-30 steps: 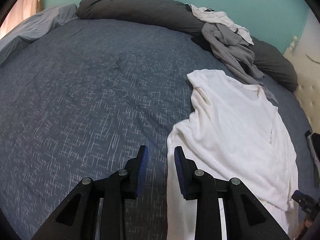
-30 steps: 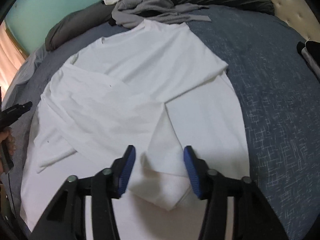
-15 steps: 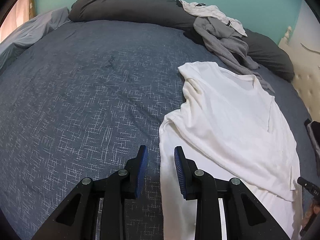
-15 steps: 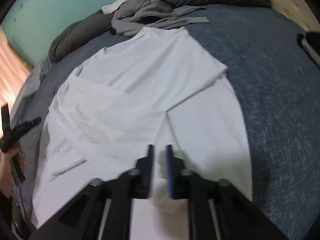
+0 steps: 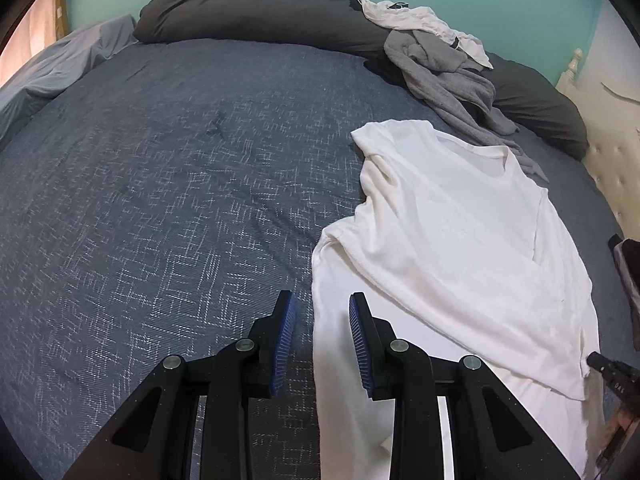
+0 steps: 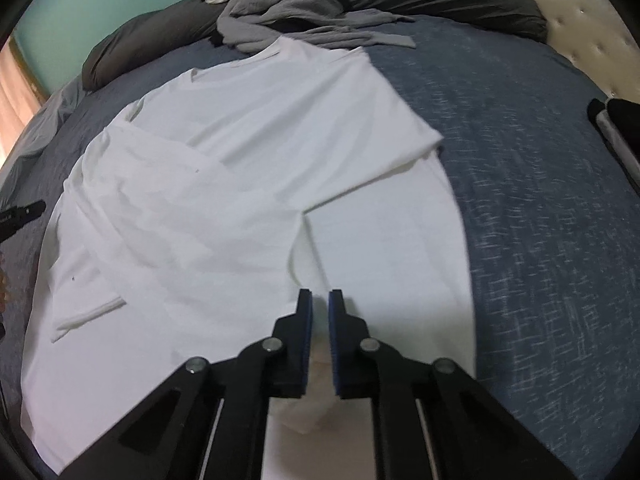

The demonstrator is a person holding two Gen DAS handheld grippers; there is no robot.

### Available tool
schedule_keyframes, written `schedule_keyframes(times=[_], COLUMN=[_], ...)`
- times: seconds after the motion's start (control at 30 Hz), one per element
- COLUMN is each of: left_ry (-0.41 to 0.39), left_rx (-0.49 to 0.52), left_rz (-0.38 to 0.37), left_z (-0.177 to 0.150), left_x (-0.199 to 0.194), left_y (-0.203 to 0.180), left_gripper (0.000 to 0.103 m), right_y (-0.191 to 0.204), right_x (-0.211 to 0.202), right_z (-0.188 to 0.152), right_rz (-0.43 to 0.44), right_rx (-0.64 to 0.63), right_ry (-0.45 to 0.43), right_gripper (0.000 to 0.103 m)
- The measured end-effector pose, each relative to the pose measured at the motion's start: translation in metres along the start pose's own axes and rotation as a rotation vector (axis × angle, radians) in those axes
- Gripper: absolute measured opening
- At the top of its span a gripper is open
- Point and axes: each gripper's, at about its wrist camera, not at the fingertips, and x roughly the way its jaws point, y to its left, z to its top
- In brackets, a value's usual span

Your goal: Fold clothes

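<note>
We see the white shirt [image 6: 248, 184] spread on the bed [image 5: 160, 184], ahead of both pairs of jaws. The right gripper [image 6: 320, 300] has its jaws nearly together, with shirt fabric seen in the narrow gap. The left gripper [image 5: 322, 308] has its jaws partly apart above the shirt's edge, gripping nothing.

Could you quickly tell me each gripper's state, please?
Left gripper: open, holding nothing.
Right gripper: closed; a grip on the white cotton T-shirt cannot be told.

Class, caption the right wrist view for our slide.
Right gripper shut over white cotton T-shirt spread on dark blue patterned bedspread.
</note>
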Motion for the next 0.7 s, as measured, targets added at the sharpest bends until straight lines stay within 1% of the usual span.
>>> schedule_keyframes(times=[0.17, 0.2, 0.27, 0.3, 0.33, 0.4, 0.43, 0.47, 0.5, 0.57, 0.67, 0.7], left_ry=[-0.004, -0.004, -0.005, -0.005, -0.006, -0.005, -0.004, -0.003, -0.002, 0.001, 0.006, 0.007], left_rx=[0.004, 0.006, 0.01, 0.01, 0.01, 0.01, 0.011, 0.011, 0.012, 0.017, 0.022, 0.021], left_rz=[0.004, 0.004, 0.004, 0.004, 0.004, 0.002, 0.001, 0.0, -0.002, -0.005, -0.01, -0.01], left_z=[0.003, 0.003, 0.004, 0.005, 0.005, 0.004, 0.004, 0.004, 0.004, 0.003, 0.002, 0.001], left_x=[-0.003, -0.004, -0.005, -0.005, -0.005, -0.005, -0.005, -0.004, -0.004, -0.003, -0.001, -0.001], left_y=[-0.002, -0.002, -0.004, -0.004, -0.004, -0.006, -0.007, -0.007, -0.009, -0.011, -0.012, -0.013], left_gripper=[0.031, 0.032, 0.033, 0.034, 0.034, 0.035, 0.036, 0.036, 0.036, 0.036, 0.036, 0.036], right_y=[-0.017, -0.021, -0.025, -0.023, -0.017, -0.005, 0.003, 0.011, 0.017, 0.024, 0.026, 0.025], right_x=[-0.008, -0.01, -0.014, -0.015, -0.015, -0.013, -0.009, -0.005, -0.001, 0.009, 0.013, 0.013], right_z=[0.004, 0.004, 0.005, 0.005, 0.006, 0.005, 0.005, 0.004, 0.003, -0.001, -0.003, -0.003], right_rz=[-0.007, 0.014, 0.105, 0.14, 0.156, 0.176, 0.163, 0.151, 0.134, 0.094, 0.074, 0.067], right_rx=[0.057, 0.075, 0.12, 0.13, 0.116, 0.082, 0.049, 0.017, -0.012, -0.051, -0.077, -0.083], right_ry=[-0.033, -0.04, -0.055, -0.048, -0.041, -0.025, -0.01, 0.004, 0.021, 0.057, 0.056, 0.051], right_gripper=[0.005, 0.005, 0.005, 0.005, 0.006, 0.013, 0.016, 0.023, 0.027, 0.027, 0.026, 0.015])
